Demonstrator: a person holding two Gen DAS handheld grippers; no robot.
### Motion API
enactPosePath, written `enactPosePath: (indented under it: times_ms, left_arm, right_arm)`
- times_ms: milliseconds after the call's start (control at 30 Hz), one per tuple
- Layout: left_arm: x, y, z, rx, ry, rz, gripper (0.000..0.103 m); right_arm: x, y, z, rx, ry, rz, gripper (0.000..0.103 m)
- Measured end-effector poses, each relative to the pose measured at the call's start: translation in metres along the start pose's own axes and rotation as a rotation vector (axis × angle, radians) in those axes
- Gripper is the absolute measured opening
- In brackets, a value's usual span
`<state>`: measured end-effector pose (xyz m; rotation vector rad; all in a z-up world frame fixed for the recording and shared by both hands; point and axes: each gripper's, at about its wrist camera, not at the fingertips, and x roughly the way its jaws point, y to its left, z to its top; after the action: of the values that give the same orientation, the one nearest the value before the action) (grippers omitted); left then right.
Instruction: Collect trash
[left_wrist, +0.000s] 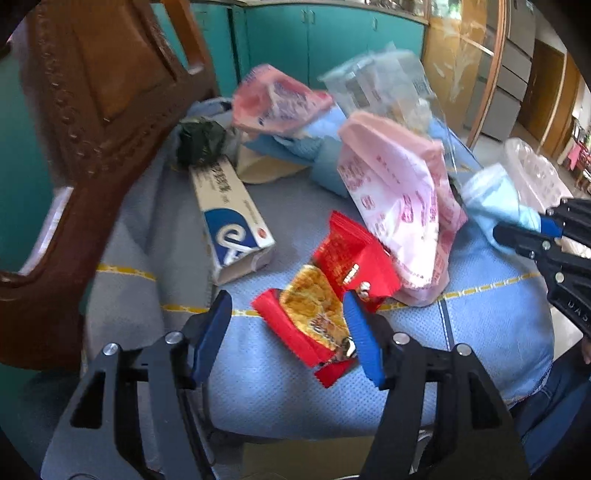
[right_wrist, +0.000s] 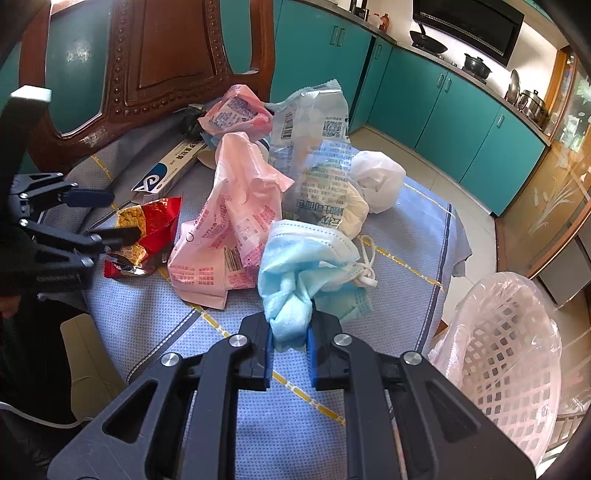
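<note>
Left wrist view first: the left hand-held gripper (left_wrist: 284, 332) stands half open over the blue cloth (left_wrist: 280, 398), its pads either side of the red wrapper (left_wrist: 325, 302), one blue pad touching the wrapper's edge, the other clear of it, so nothing is gripped here. Beside the wrapper lies a pink bag (left_wrist: 399, 206), and further back a white box (left_wrist: 231, 218) near the chair back (left_wrist: 92, 110). Over to the right wrist view: the right hand-held gripper (right_wrist: 290, 341) is pinched narrow on the blue mask (right_wrist: 295, 280), which bunches up from between the pads. The bin (right_wrist: 506, 343), lined with clear plastic, waits just off the cloth's edge on the right. My read: two pickups in hand at once, the mask secured, the wrapper lined up. Next, the left needs to close squarely on the wrapper, and the right must swing the mask over the bin before letting go.
</note>
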<state>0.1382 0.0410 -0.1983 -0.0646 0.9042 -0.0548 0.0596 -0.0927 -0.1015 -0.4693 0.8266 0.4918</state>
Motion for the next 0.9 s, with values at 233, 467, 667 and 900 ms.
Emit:
enactPosePath:
  times_ms: [233, 467, 667, 900]
  left_arm:
    - [0.009, -0.004, -0.003, 0.025, 0.012, -0.002, 0.034]
    - [-0.028, -0.003, -0.004, 0.023, -0.099, 0.044, 0.028]
    - [-0.076, 0.005, 0.014, -0.021, -0.232, 0.023, 0.028]
    - [-0.103, -0.033, 0.061, 0.036, -0.313, -0.115, 0.028]
  right_arm:
    - [0.0, 0.001, -0.001, 0.0, 0.002, -0.014, 0.013]
    - [-0.017, -0.006, 0.001, 0.04, -0.064, -0.04, 0.013]
    - [-0.052, -0.028, 0.0, 0.125, -0.178, -0.068, 0.013]
    - [-0.105, -0.091, -0.03, 0.336, -0.31, -0.169, 0.013]
